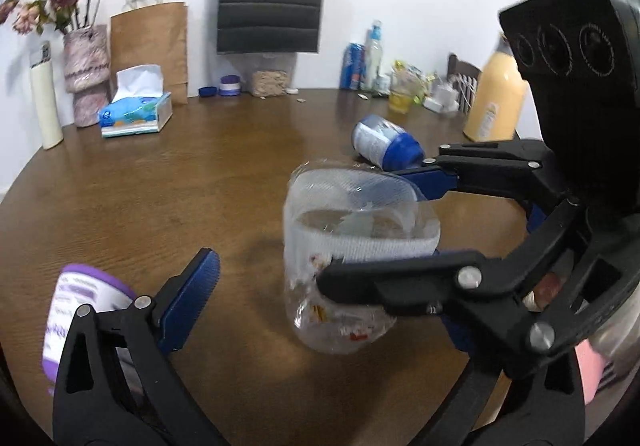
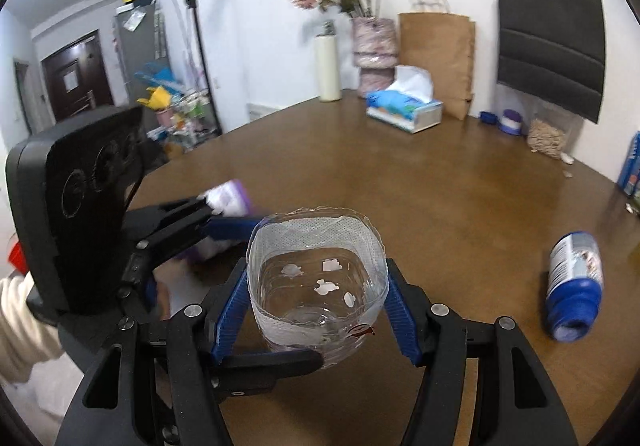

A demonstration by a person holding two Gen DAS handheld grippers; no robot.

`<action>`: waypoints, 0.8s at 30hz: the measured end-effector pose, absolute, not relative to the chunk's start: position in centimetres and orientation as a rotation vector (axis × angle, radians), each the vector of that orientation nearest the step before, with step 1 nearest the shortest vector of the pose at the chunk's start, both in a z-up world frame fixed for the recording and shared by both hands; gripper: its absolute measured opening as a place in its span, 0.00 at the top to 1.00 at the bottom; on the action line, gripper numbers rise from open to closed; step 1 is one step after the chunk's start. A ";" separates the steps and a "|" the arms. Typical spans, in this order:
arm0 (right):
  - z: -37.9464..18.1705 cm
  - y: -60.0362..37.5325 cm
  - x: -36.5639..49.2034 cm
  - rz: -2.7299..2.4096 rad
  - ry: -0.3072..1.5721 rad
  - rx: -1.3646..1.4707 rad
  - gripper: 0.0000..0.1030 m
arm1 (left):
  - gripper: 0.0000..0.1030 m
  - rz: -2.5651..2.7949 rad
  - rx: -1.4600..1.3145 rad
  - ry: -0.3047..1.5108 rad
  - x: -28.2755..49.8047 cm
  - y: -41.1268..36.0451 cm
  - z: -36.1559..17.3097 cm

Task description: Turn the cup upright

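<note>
2 grippers show in these pictures. The right gripper [image 2: 318, 310] sits low in the middle of the right wrist view, and its 2 blue ribbed pads [image 2: 230, 310] press on both sides of the clear cup [image 2: 316, 286], so it is pinching the cup. The cup's open mouth faces up and it looks close to straight. The frames do not show whether its bottom touches the table [image 2: 440, 205] yet.

The left gripper [image 1: 312, 258] is spread wide. 1 blue finger [image 1: 192, 298] shows at the lower left of the left wrist view, apart from the cup. The other finger seems to hide behind the right gripper's black arms.

The flip looks almost done. The next move is likely to set the cup flat on the table and let go slowly, so it does not tip.

The cup is thin, see-through plastic, like the cut-off bottom of a bottle, with a wide white mesh band near its wavy rim and bits of torn sticker. It may bend if squeezed hard.

The table is smooth brown wood. A blue and white bottle [image 2: 574, 286] lies on its side at the right of the right wrist view. A purple and white tub [image 1: 84, 318] is a blur at the lower left of the left wrist view.
</note>
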State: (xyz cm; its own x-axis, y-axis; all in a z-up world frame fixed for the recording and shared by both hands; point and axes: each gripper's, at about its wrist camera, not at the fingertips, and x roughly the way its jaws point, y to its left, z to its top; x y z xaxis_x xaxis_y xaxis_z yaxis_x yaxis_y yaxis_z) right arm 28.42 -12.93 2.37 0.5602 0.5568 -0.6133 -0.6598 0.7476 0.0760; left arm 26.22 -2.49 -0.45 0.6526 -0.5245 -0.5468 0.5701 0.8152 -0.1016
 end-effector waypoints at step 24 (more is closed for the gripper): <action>1.5 -10.9 22.4 0.704 0.632 -0.184 0.17 | 0.00 -0.450 0.043 0.532 20.4 1.2 -1.8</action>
